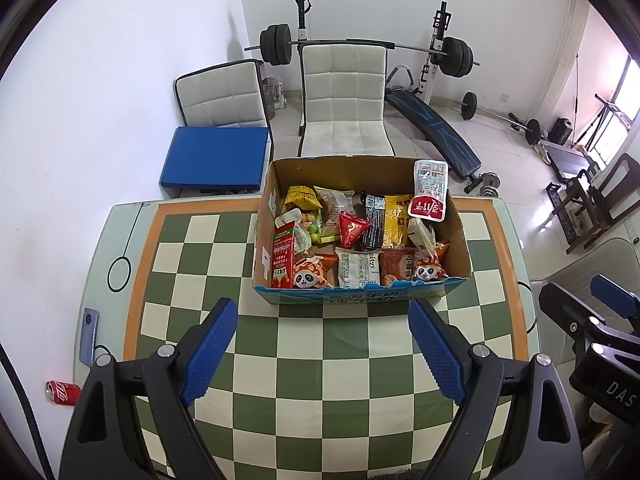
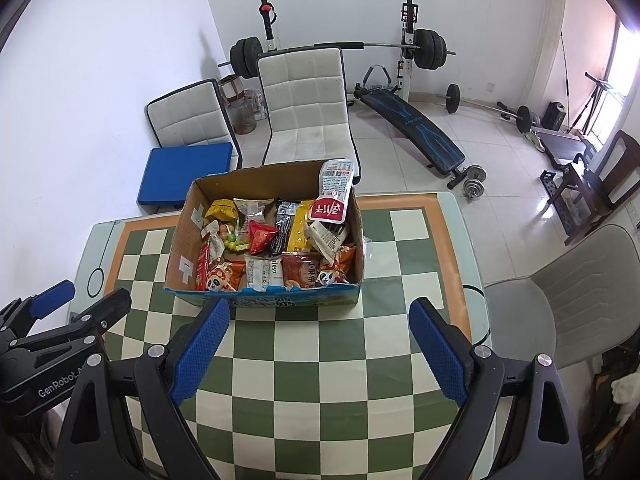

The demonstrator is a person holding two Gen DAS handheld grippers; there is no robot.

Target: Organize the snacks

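My left gripper (image 1: 322,346) and right gripper (image 2: 320,344) stood apart, empty, before the brown cardboard snack box (image 1: 460,236) at the checkered table's (image 1: 320,380) far edge; the white-and-red pouch (image 1: 429,196), perhaps loosest, suited a straight-down pinch.

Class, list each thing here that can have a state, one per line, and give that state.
Cardboard box: open-topped, full of snack packets.
Red-and-white pouch: upright against the box's wall.
Cola can: lying on its side.
Left gripper: open, empty.
Right gripper: open, empty.

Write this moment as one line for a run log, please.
left gripper: open, empty | right gripper: open, empty | cardboard snack box: full, on checkered table, untouched | red-white pouch: leaning on box's far-right corner
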